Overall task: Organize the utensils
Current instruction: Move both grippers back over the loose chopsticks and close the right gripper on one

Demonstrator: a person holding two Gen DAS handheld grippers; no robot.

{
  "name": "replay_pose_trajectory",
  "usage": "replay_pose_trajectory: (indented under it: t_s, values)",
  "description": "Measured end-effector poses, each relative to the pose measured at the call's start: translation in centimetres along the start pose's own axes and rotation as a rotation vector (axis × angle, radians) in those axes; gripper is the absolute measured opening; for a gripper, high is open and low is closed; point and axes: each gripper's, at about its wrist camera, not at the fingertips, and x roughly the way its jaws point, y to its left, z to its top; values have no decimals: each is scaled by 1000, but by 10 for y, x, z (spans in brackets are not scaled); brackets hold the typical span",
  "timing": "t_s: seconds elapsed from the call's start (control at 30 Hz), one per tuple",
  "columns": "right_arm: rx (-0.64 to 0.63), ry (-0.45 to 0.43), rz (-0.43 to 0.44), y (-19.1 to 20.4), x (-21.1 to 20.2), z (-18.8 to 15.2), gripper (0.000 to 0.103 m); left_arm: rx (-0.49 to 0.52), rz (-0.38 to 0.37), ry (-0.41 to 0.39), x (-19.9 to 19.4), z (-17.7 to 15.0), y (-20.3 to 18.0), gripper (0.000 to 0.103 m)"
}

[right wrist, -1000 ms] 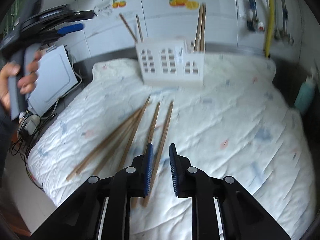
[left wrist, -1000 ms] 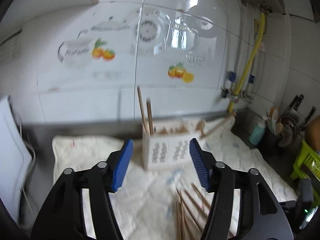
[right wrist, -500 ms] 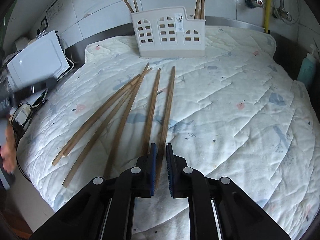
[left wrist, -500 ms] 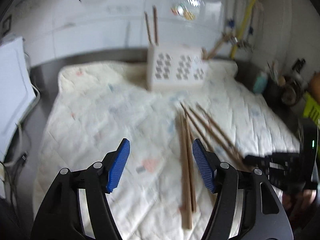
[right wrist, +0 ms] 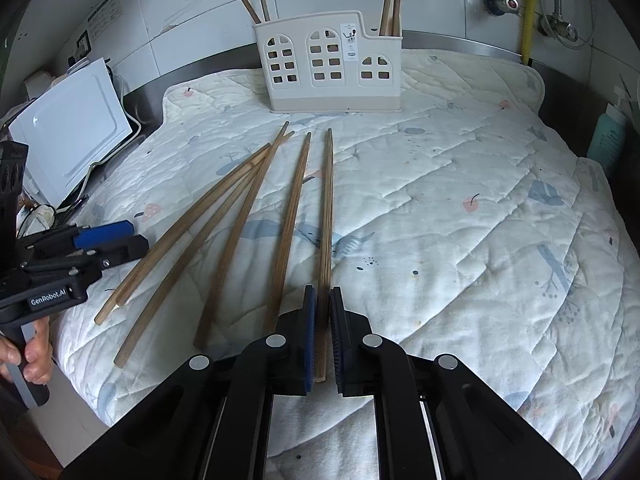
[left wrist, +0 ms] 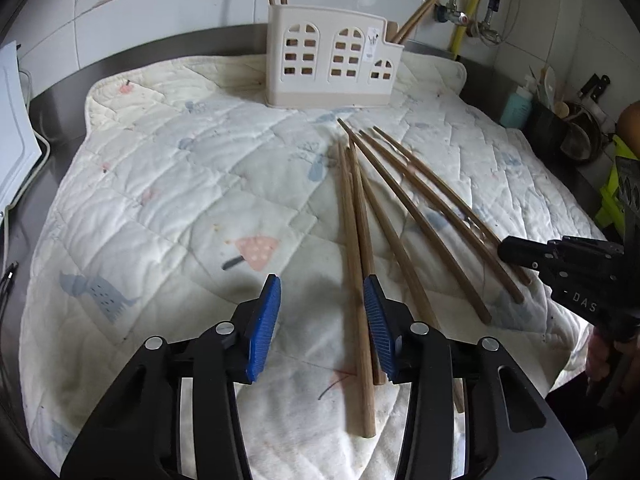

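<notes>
Several wooden chopsticks (left wrist: 404,204) lie fanned out on a quilted cloth (left wrist: 168,184). Behind them stands a white utensil holder (left wrist: 332,64) with window cut-outs and a few chopsticks upright in it. My left gripper (left wrist: 323,292) hangs low over the near ends; its jaws are closing, the leftmost chopstick (left wrist: 354,240) lies between them near the right pad, and neither pad presses on it. My right gripper (right wrist: 322,300) is shut on the near end of the rightmost chopstick (right wrist: 328,208), which still rests on the cloth. The holder (right wrist: 328,64) shows in this view too.
A white appliance (right wrist: 72,136) with cables sits left of the cloth. A teal bottle (left wrist: 518,106) and dark pots with tools (left wrist: 576,136) stand at the right. A steel counter rim and a tiled wall with pipes (right wrist: 528,8) run behind. A hand (right wrist: 32,356) holds the left gripper's handle.
The left gripper came down from facing the wall to just over the chopsticks, and its jaws narrowed. The right gripper sank a little and closed onto the rightmost chopstick.
</notes>
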Motion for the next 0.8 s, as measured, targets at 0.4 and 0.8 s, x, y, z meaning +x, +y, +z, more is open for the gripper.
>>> replay_pose_trajectory:
  t_s: [0.4, 0.8]
  values:
    - [-14, -7, -9, 1, -1, -3, 7, 54, 55, 20, 5, -3, -14, 32]
    - [-8, -28, 4, -1, -1, -6, 7, 39, 155, -33, 6, -14, -36, 19]
